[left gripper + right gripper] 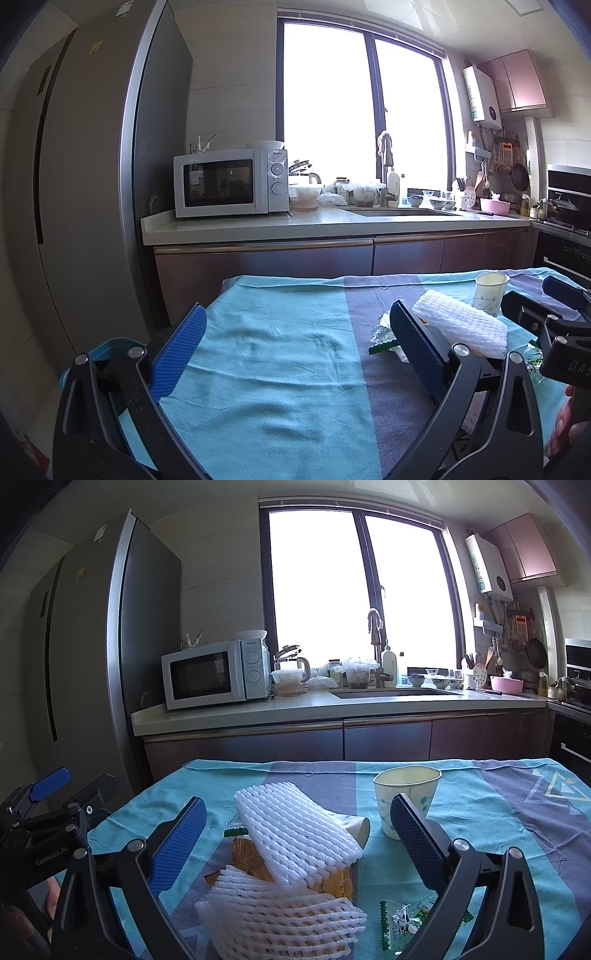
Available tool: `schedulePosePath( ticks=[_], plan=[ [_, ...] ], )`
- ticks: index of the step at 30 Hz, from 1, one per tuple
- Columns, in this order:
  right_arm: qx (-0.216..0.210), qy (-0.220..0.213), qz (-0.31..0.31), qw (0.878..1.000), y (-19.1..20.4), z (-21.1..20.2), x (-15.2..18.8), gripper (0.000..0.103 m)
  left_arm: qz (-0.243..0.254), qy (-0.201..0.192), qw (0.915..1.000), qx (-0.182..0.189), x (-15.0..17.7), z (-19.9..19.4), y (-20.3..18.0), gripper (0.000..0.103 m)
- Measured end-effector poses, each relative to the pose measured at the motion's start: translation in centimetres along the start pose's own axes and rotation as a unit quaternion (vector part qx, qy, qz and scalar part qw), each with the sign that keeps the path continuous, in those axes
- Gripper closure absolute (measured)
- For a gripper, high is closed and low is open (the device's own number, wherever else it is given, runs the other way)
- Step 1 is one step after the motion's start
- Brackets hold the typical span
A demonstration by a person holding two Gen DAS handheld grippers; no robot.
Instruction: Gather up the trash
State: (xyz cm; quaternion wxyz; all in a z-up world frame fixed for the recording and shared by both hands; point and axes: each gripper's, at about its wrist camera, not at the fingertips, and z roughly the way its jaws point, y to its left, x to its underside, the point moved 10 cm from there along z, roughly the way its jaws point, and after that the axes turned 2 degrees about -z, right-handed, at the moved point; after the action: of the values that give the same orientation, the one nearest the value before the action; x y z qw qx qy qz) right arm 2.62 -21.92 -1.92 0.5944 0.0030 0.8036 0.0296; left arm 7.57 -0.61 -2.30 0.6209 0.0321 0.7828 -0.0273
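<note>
White foam netting (295,834), ribbed and folded into a flat sleeve, lies tilted on top of the trash pile on the desk (498,812), which is covered by a turquoise and grey-blue cloth. A second foam net (280,919), looser and showing its open mesh, rests at the near edge of the desk just below the first. Between them a flattened brown cardboard piece (251,856) with a woven print peeks out. A paper cup (406,794), white with small blue flower marks, stands upright toward the far edge, its rim slightly bent. Another cup (360,829) lies on its side, touching the upper foam sleeve. A clear candy wrapper with green edges (402,923) sits flat near the near edge, beside the right finger.

The right tongs (295,845) are released, fingers spread wide on either side of the pile. The left tongs (295,350) are also released, hanging over bare cloth toward the left edge, with the foam sleeve just beyond the right finger.
</note>
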Motion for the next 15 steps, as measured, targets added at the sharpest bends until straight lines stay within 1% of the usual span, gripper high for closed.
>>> schedulePosePath(
  ticks=[6,9,12,14,15],
  plan=[
    [-0.013,0.038,0.021,0.999,-1.1,1.2,1.6,0.007,0.024,0.02,0.9986,0.042,1.2,0.3,-2.0,0.005],
    [-0.03,0.058,0.04,0.997,-1.3,1.9,2.3,0.007,0.04,0.03,0.9959,0.076,2.0,0.2,-3.7,0.005],
    [-0.048,0.077,0.061,0.994,-1.4,2.6,2.9,0.008,0.052,0.046,0.9906,0.118,3.0,0.2,-5.4,0.005],
    [-0.062,0.089,0.077,0.991,-1.5,3.1,3.4,0.011,0.056,0.064,0.9847,0.152,3.8,0.3,-6.6,0.005],
    [-0.07,0.095,0.084,0.989,-1.5,3.3,3.6,0.014,0.058,0.075,0.9811,0.168,4.4,0.4,-7.3,0.005]
  ],
)
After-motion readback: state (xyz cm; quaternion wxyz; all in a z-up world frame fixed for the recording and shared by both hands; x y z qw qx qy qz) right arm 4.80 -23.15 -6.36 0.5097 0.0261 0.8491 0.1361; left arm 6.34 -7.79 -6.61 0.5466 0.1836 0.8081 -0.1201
